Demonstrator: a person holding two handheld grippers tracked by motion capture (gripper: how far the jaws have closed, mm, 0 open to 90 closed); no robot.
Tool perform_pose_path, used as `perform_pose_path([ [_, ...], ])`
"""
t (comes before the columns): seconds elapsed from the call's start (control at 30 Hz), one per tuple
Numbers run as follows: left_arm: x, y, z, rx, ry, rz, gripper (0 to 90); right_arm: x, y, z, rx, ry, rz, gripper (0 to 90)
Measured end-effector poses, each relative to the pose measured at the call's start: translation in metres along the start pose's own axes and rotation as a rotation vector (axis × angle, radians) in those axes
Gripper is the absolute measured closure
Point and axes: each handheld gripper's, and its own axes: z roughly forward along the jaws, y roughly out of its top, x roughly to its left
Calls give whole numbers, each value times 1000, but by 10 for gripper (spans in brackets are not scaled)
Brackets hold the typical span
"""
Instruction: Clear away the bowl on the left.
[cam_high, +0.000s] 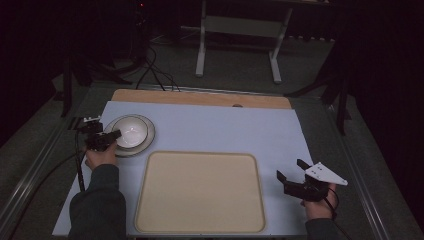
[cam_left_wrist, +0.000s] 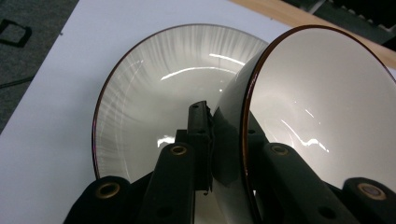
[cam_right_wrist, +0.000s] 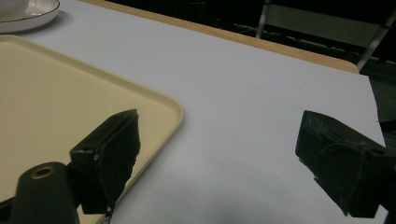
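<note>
now left gripper (cam_left_wrist: 224, 140) pinches the glossy white dark-rimmed bowl (cam_left_wrist: 317, 116) by its wall, tilted over the ribbed white plate (cam_left_wrist: 154, 93); thin slick rim could slip. right gripper (cam_right_wrist: 219, 163) spread wide beside beige tray (cam_right_wrist: 70, 93).

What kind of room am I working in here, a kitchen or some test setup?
Likely a dim lab or recording setup, not a kitchen: a table under a pale sheet, loose cables on the carpeted floor and a bare metal stand behind. The left gripper grips a bowl by its rim.
</note>
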Motion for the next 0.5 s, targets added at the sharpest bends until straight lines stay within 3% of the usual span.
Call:
perform_pose_path([
  [0.5, -4, 4, -14, -45, -65, -26, 815, 0, 0, 0, 0, 1, -1, 135],
])
